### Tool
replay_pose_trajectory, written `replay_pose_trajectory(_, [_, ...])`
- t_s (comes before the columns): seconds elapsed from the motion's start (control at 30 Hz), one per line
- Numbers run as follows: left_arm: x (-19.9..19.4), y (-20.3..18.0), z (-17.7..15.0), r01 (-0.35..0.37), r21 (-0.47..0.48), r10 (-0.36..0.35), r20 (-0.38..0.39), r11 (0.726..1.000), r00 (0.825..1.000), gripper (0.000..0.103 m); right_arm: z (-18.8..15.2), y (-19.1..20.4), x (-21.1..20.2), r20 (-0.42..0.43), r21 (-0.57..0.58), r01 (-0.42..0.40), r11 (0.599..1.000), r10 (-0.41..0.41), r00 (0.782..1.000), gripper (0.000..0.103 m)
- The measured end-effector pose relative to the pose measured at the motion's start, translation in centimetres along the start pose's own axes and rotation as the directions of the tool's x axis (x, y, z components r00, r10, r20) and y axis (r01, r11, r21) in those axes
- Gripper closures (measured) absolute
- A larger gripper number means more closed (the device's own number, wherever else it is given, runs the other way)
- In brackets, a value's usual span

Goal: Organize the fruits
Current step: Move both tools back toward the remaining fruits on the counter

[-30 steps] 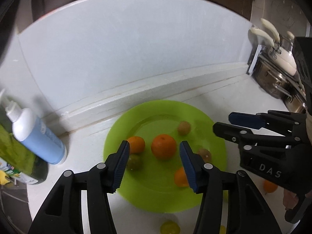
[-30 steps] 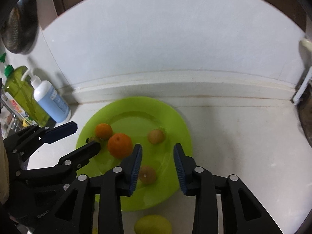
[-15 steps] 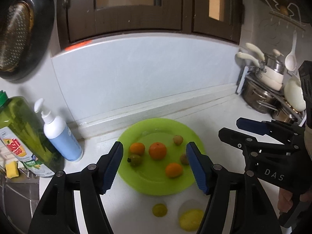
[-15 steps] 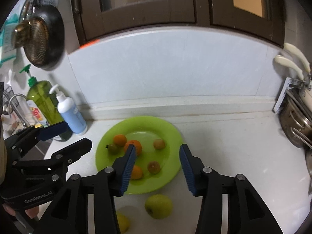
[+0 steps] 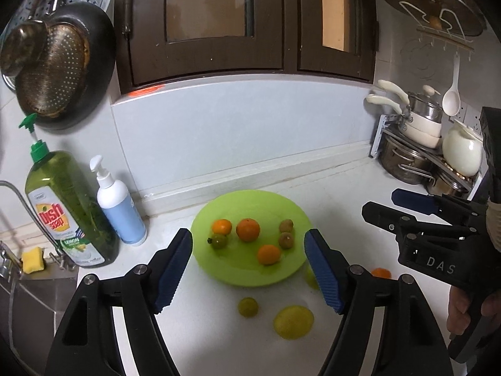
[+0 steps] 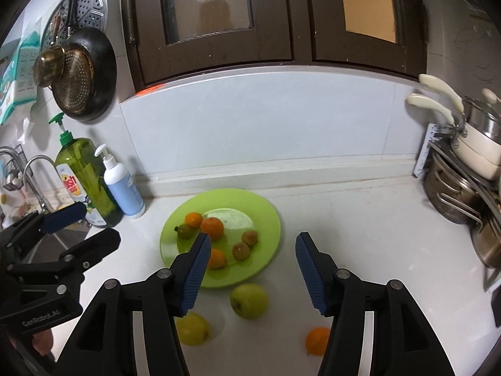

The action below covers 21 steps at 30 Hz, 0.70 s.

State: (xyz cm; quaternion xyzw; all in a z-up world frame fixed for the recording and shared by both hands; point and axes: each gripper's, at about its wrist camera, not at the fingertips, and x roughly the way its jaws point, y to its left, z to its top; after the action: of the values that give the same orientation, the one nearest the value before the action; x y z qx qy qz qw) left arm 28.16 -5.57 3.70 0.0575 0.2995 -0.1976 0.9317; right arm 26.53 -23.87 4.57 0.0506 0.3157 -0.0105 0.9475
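fingers (image 5: 170, 269) wider; round orange fruits (image 5: 248, 229)

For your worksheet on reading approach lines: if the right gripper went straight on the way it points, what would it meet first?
Probably the green plate at its right part, near the two brownish fruits. The right gripper is open and empty; depth is uncertain.

"DAS" on the right hand-held gripper (image 5: 383, 203), "GenRobot.AI" on the left hand-held gripper (image 6: 84, 222), "LEMON" on green soap bottle (image 5: 67, 200)

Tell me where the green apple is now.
In the right wrist view, the green apple lies on the white counter, just off the near rim of the green plate, beside a yellow fruit.
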Motion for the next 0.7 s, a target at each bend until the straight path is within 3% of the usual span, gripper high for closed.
replay_pose_trajectory(0.7, [-1.9, -4.3, -7.2, -0.072, 0.029, 0.071, 0.012, 0.997, 0.997, 0.029, -6.8, -3.1, -3.6, -0.027, 0.046, 0.061, 0.997, -0.060, 0.998, 0.046])
